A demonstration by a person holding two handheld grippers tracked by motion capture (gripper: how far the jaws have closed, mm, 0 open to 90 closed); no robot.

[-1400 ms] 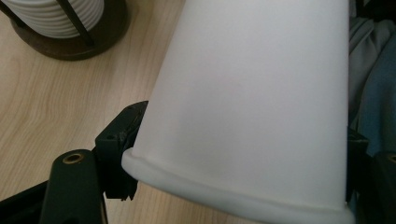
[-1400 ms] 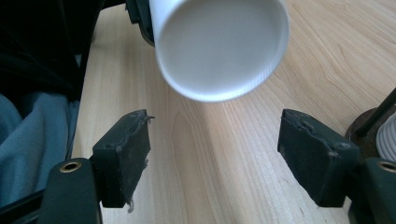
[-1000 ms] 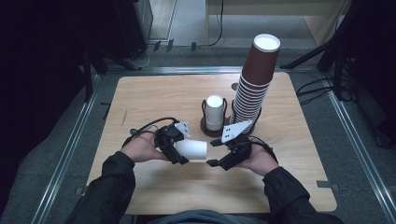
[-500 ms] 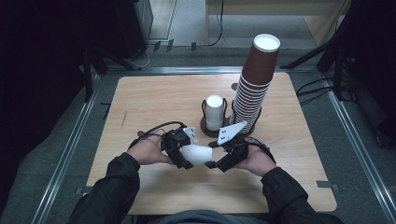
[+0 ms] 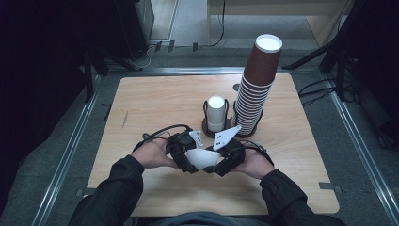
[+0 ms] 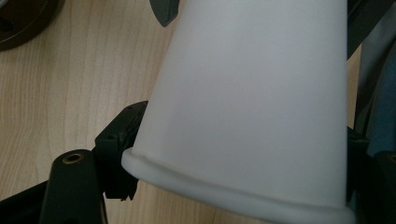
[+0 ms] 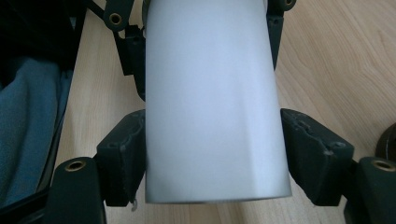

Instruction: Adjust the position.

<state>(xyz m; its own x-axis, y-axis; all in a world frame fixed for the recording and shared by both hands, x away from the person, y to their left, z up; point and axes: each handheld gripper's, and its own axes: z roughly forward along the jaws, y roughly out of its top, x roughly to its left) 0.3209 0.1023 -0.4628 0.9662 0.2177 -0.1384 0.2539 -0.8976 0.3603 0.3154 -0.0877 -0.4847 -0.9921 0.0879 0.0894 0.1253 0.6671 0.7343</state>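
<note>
A white paper cup [image 5: 203, 158] lies on its side just above the table, held between both hands. My left gripper [image 5: 187, 162] is shut on its wide end; in the left gripper view the rolled rim [image 6: 224, 189] sits between the black jaws. My right gripper [image 5: 222, 163] grips the narrow end from the other side. In the right gripper view both pads [image 7: 123, 156] press the cup's wall [image 7: 212, 107]. The right jaws have just been closing on the cup.
A tall stack of brown cups [image 5: 256, 82] stands in a black holder at the back right. Beside it, a short white cup stack [image 5: 216, 113] sits in a second holder. Bare wooden tabletop [image 5: 155, 103] lies to the left and near the front edge.
Both hands have drawn a little nearer to each other and to the person. Less of the white cup shows between the grippers than before.
</note>
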